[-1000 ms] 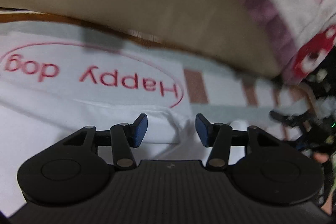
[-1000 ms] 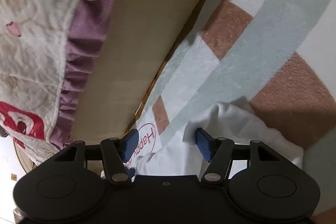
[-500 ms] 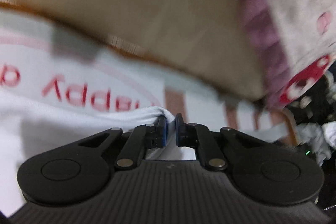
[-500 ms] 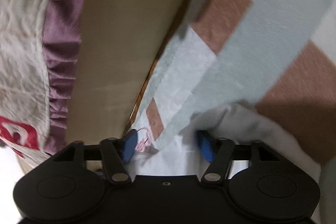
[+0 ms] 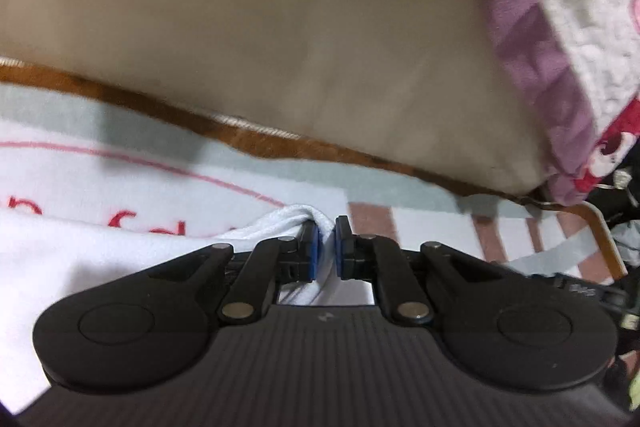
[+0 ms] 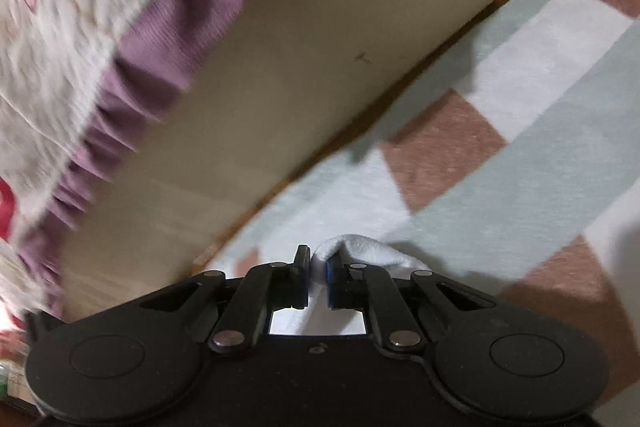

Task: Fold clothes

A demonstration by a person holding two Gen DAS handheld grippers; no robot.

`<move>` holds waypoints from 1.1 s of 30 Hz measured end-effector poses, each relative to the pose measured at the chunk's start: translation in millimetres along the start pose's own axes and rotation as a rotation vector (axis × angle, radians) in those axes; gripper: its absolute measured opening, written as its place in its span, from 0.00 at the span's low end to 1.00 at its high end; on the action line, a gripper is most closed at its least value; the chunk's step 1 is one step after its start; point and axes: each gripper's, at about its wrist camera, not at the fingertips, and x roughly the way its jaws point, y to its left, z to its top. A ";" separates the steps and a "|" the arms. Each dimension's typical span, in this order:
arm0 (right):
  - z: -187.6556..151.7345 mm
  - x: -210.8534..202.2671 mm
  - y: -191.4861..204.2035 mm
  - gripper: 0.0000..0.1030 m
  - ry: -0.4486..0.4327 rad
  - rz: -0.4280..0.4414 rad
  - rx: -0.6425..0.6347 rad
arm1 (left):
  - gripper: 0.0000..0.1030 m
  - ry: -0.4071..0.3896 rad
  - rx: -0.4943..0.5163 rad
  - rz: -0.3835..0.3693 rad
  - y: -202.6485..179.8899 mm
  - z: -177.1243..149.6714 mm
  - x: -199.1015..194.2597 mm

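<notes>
With the left gripper point(image 5: 327, 247) and right gripper point(image 6: 318, 277) each clenched on an edge of the white shirt point(image 5: 100, 247) lying on the checked rug point(image 6: 500, 167), you have the grasp made; the fold itself remains.

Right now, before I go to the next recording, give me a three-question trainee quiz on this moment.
1. True or false: the left tool is open over the white shirt.
2. The right tool is: A) open B) shut on white cloth C) out of view.
3. What color is the print on the shirt?

Key: 1 false, it pinches a fold; 2 B; 3 red.
</notes>
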 end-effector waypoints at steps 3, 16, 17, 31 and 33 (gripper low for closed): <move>0.7 -0.3 1.1 0.08 0.000 -0.037 -0.034 | 0.10 -0.011 0.048 -0.055 5.5 5.6 -24.4; -2.2 2.1 9.2 0.08 0.004 -0.090 -0.114 | 0.01 0.128 0.188 -0.028 1.5 -4.4 -4.2; -2.5 2.1 7.7 0.08 0.005 -0.085 -0.105 | 0.03 0.114 0.181 0.007 1.5 -3.2 1.0; -5.8 1.1 13.3 0.06 -0.015 -0.154 -0.183 | 0.33 -0.157 0.284 0.337 58.5 23.3 -81.9; -5.7 1.6 15.6 0.06 -0.011 -0.162 -0.196 | 0.45 -0.159 0.242 0.458 96.3 30.4 -106.7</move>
